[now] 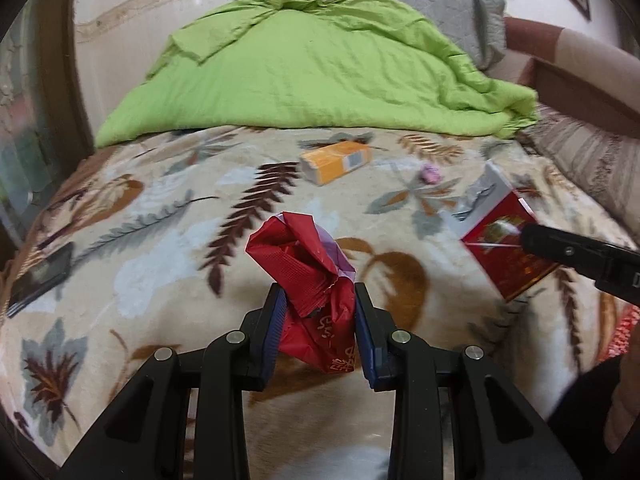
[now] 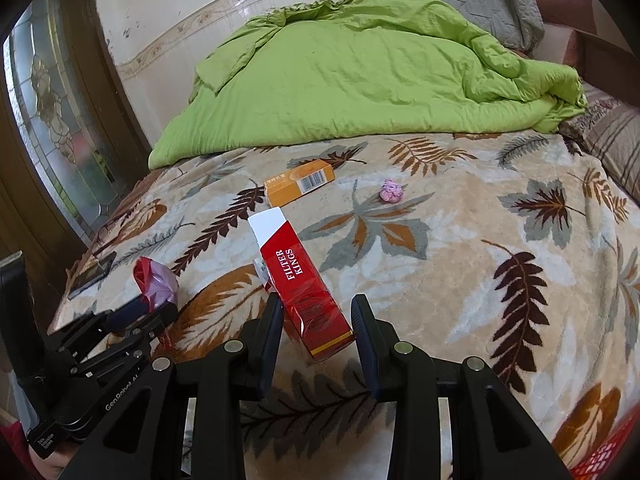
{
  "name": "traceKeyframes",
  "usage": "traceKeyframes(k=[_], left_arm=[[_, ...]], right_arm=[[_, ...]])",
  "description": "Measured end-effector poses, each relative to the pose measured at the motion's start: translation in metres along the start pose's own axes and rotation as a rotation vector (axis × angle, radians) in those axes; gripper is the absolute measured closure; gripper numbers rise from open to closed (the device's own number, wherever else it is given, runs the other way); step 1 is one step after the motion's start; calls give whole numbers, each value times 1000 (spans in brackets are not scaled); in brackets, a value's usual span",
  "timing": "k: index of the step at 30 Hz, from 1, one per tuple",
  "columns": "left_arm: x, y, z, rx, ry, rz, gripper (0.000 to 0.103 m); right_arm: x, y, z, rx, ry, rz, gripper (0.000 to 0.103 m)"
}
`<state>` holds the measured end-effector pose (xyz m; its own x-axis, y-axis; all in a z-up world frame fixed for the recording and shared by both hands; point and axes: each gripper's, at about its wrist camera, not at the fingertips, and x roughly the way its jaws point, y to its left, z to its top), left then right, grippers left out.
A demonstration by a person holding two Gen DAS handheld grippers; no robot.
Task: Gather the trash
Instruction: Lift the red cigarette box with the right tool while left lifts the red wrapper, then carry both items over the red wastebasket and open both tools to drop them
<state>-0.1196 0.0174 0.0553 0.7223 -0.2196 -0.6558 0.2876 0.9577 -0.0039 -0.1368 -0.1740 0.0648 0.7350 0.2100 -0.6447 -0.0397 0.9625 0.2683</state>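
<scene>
My left gripper [image 1: 316,304] had its fingers clenched on a crumpled red plastic wrapper [image 1: 308,268], lifted above the leaf-patterned beige blanket [image 1: 160,240] on the bed. My right gripper [image 2: 318,312] held its fingers around a red cardboard cigarette pack marked FILTER KINGS [image 2: 308,292], its white flap open at the far end; the left finger [image 2: 274,320] touched the pack, but I could not tell whether the right finger pressed it. Beyond the pack, an orange cardboard box with a barcode [image 2: 300,184] lay on the blanket, and a small crumpled pink paper ball [image 2: 392,190] lay to the right of that box. Behind the box was a rumpled lime-green quilt [image 2: 360,80].
</scene>
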Motion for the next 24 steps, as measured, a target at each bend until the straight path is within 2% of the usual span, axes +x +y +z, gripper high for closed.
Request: traceKeyframes(k=[5,8,16,19,24], left_arm=[[-15,-19,5,15,-3,-146,71],[-25,-37,10,30,5,-240,71],[-50,-112,29,136,10,-426,71],[-60,-155,37,211,7,-503,71],[-74,-236,37,330,61,-667,70]], right_arm=[[-25,-14,-8,82,1,43,65],[-53,-24,-13,86,-26,20,65],[-145,-108,-38,280,-104,-133,65],[-182,-136,-51,344,-132,-210,65],[-241,-180,-78,435,-144,-334,65]])
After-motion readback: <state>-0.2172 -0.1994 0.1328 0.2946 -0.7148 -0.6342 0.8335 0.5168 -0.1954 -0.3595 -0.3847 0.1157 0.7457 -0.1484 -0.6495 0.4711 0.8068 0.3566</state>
